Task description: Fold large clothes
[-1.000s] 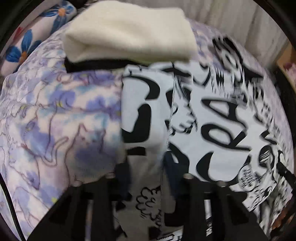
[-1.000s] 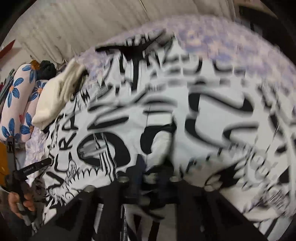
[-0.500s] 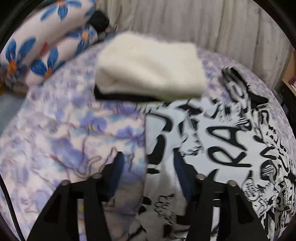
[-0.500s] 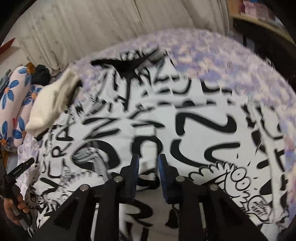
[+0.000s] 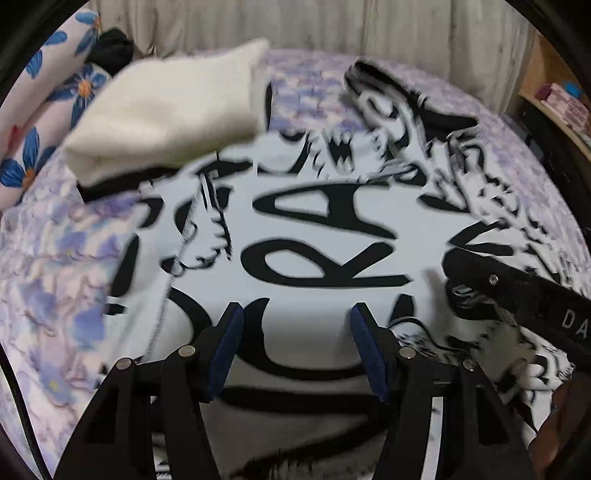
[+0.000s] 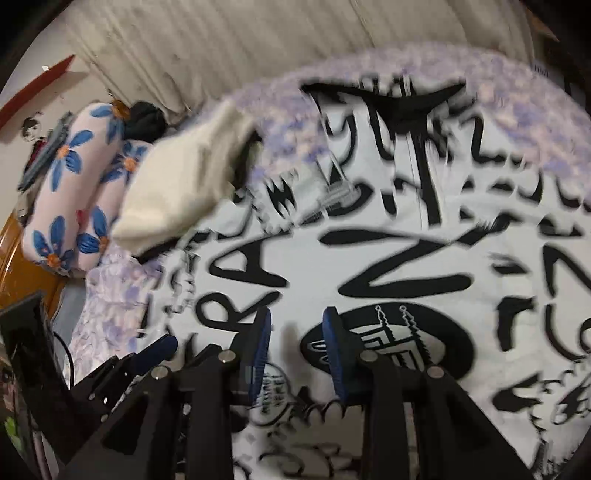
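A large white garment with black graffiti print (image 5: 317,236) lies spread on the bed; it also fills the right wrist view (image 6: 388,266). My left gripper (image 5: 295,317) is open and empty, hovering above the garment's near part. My right gripper (image 6: 295,321) is open and empty above the garment's middle. The right gripper's black body (image 5: 517,295) shows at the right of the left wrist view. The left gripper (image 6: 147,354) shows at the lower left of the right wrist view.
A folded cream garment on a black one (image 5: 170,110) lies at the far left of the bed, also in the right wrist view (image 6: 184,177). Flowered pillows (image 6: 74,184) lie beyond it. The bedspread is purple-patterned (image 5: 55,277). A curtain (image 5: 295,22) hangs behind.
Both grippers have let go of the garment and opened. They have lifted and drawn back. The left gripper has swung right, over the garment.
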The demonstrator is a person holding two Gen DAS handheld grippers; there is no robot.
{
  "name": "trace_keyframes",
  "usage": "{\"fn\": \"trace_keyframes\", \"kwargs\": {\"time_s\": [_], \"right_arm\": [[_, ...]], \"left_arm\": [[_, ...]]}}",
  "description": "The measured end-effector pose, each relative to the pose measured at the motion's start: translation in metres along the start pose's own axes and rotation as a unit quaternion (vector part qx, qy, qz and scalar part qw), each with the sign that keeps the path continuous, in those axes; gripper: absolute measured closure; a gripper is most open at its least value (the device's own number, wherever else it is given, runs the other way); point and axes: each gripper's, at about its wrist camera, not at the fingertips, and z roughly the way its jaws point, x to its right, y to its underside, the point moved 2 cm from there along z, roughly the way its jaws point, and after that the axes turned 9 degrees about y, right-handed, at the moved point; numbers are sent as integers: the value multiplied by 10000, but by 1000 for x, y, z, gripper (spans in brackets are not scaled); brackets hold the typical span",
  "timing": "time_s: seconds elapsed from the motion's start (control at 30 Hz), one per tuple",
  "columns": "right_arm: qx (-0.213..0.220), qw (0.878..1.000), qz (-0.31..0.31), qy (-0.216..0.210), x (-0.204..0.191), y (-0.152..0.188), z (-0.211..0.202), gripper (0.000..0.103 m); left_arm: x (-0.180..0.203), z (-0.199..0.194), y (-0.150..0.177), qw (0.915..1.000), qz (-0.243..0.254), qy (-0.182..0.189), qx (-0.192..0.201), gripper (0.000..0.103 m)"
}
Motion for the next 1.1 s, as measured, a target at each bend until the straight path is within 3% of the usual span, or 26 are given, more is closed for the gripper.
{"fn": "trace_keyframes", "kwargs": {"time_s": [0.2,0.3,0.37,0.47,0.5,0.53,0.83,1.1], "right_arm": [[244,9979,346,486,71,-5,-2,78],[285,9969,442,576,100,-6,-11,90],[351,9951,440,815,113,-7,-16,90],[422,9883,478,1384,133,-3,-21,78],[349,9886,656,1307,144,0,-20,69],[322,9890,780,1217,150,2,-20,67],[239,9890,899,1147,157,12,-32,67],[109,9897,1140,858,158,28,-54,67]], "left_arm": [[-27,18,-15,9993,76,-336,134,44],[-45,19,-22,9989,56,-414,223,44],[-52,19,-24,9996,-40,-205,211,44],[-54,19,-23,9995,15,-220,244,44],[-54,18,-23,9994,43,-233,259,44],[-53,19,-22,9993,82,-237,262,42],[-37,11,-19,9995,143,-283,7,30],[-26,-24,-3,9993,206,-300,12,28]]}}
